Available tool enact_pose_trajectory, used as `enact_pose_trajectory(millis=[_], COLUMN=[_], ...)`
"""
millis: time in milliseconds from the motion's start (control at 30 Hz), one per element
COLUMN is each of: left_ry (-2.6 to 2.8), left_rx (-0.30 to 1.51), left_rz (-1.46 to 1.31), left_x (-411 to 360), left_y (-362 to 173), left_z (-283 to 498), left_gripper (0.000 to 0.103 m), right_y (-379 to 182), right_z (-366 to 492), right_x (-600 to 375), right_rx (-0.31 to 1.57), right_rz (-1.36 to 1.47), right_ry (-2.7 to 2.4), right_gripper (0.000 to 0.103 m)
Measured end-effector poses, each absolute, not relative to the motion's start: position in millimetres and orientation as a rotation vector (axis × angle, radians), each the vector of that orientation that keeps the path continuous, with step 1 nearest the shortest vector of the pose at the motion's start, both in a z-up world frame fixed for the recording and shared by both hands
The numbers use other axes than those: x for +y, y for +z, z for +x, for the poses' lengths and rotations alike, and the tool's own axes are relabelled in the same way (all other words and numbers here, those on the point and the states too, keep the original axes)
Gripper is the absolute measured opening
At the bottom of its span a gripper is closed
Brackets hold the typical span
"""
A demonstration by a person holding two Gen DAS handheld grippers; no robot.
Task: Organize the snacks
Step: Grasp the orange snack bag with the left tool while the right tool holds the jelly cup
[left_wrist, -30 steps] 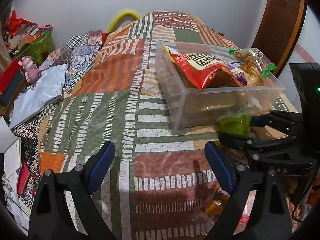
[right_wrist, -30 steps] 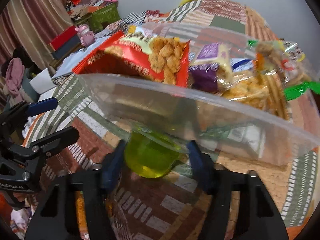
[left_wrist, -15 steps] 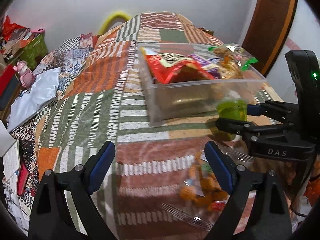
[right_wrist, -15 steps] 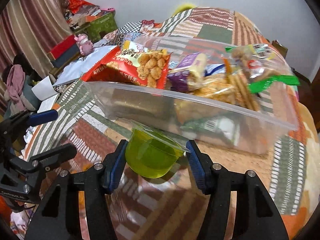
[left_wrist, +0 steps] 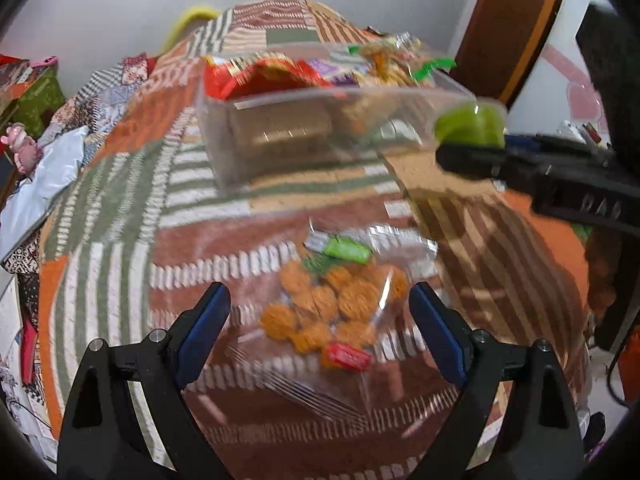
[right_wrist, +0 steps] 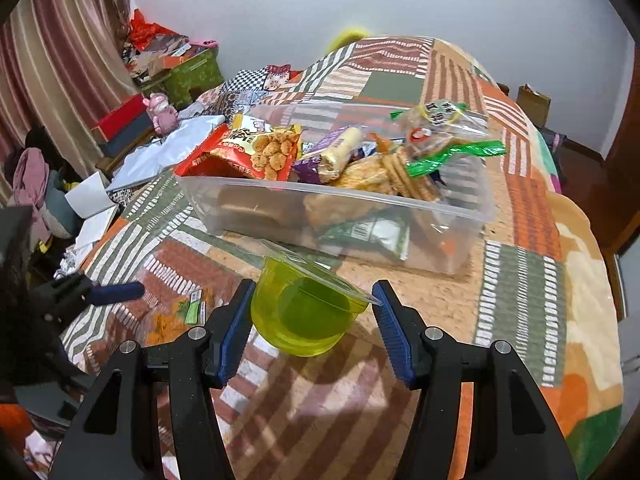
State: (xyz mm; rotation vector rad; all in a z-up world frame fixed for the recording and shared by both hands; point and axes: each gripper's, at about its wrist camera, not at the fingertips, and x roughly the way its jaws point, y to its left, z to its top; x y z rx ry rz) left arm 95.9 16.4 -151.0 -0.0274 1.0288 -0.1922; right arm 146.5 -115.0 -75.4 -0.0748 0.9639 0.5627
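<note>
My right gripper is shut on a green jelly cup with a clear peel lid, held above the quilt in front of a clear plastic bin. The bin holds a red snack bag, a purple packet and cracker bags. In the left wrist view the cup hangs at the right, near the bin's corner. My left gripper is open above a clear bag of orange snacks lying flat on the quilt, its fingers either side and clear of it.
The patchwork quilt covers the bed, whose edge drops off at the right. A pink toy, boxes and papers sit on the left side. A wooden door stands at the far right.
Both grippers drew back from the bin, which now looks farther off. The right one rose with the cup. The orange snack bag has come in between the left fingers.
</note>
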Motion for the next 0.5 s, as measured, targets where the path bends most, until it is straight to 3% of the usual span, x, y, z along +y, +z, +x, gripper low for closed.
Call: enact_pose_trajectory(millis=[300,500], left_ry=[-0.181,-0.191], left_rx=[1.115,1.097], left_rz=[-0.102,-0.106], left_x=[21,22], left_y=[-175,-174], left_z=[109,119], left_gripper=[0.09,0.069], right_y=[-74,-75], right_z=[144,143], right_x=[-122,-126], right_rx=[0.956,0.951], right_rz=[-0.061,-0.055], right_ry=[0.56,0.565], right_gripper=[0.056,0.056])
